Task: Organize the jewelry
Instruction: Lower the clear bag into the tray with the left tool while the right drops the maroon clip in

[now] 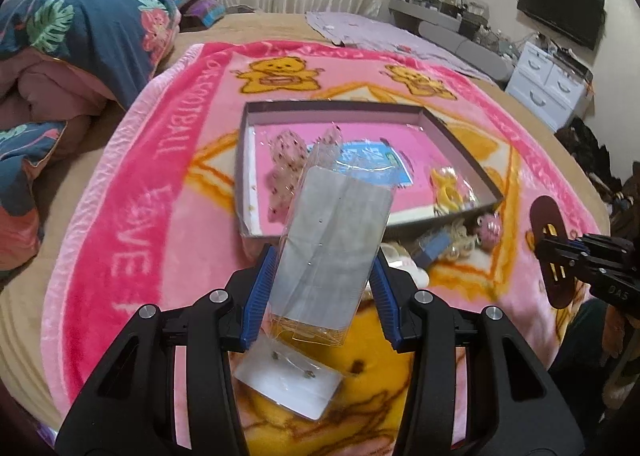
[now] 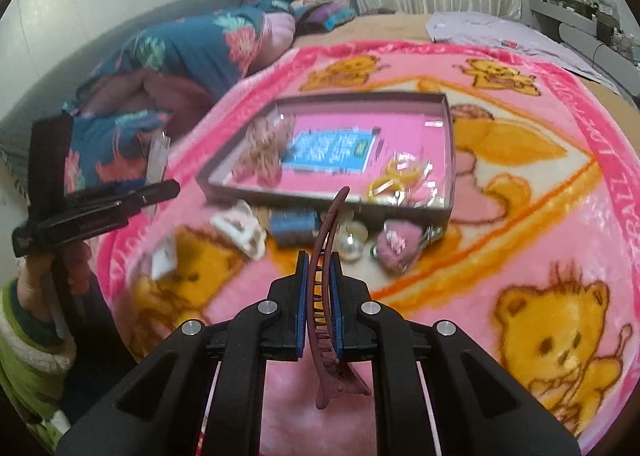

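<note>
Left claw point(image 1: 324, 288): blue pads pressed on both long edges of a clear plastic packet with a grey card insert point(image 1: 334, 252), held upright above the blanket. A second clear packet with a white card point(image 1: 290, 384) lies on the blanket directly under this claw.

Right claw point(image 2: 319, 308): clamped tight on a maroon plastic banana hair clip point(image 2: 326, 288), teeth showing between the pads, its curved tip rising past the fingertips.

Shallow dark-walled cardboard box lid point(image 2: 450, 160), middle of the pink bear-print fleece blanket point(image 2: 540, 216) on the bed: holds a pink spotted bow point(image 1: 284, 172), a blue printed card point(image 2: 332, 150) and yellow plastic rings point(image 2: 394, 180).

Along the lid's near wall, on the blanket: white claw clip point(image 2: 240, 232), blue block point(image 2: 294, 226), pearl beads point(image 2: 352, 242), pink fuzzy pom-pom point(image 2: 396, 246).
</note>
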Motion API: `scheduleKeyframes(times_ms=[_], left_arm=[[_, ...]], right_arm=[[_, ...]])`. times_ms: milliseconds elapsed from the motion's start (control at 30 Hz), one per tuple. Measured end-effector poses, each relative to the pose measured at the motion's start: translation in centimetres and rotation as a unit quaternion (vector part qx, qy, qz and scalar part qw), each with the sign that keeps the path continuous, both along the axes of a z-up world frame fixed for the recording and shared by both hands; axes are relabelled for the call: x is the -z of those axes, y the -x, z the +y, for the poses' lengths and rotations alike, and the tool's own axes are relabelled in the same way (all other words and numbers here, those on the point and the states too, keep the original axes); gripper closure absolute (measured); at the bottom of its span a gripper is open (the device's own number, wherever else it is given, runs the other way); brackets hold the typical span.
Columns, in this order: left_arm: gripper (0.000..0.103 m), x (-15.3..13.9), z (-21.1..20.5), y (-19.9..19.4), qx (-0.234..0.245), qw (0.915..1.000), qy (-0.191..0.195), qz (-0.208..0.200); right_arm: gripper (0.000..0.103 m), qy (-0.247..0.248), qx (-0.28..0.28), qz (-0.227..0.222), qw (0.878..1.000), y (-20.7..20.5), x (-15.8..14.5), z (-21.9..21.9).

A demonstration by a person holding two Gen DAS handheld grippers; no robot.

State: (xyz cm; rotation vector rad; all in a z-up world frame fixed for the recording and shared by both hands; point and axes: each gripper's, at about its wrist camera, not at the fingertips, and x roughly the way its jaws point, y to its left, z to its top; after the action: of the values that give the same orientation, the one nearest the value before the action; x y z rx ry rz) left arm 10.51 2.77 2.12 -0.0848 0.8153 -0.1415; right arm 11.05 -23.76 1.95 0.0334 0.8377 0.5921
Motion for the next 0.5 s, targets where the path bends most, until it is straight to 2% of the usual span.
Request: scheduleKeyframes(times_ms=[233, 500], left_arm=[[0.065, -1.9, 1.1, -1.2, -0.015, 0.9998, 0.002, -0.017], [0.065, -3.1, 0.4, -3.5, -0.009, 0.9996, 0.001, -0.027]], right_arm=[[0.094, -0.018, -0.004, -0.023, 1.0, -1.0, -2.0, 0.8], [0.094, -0.031, -0.004, -0.049, 0.998, -2.9, -3.8, 1.8]])
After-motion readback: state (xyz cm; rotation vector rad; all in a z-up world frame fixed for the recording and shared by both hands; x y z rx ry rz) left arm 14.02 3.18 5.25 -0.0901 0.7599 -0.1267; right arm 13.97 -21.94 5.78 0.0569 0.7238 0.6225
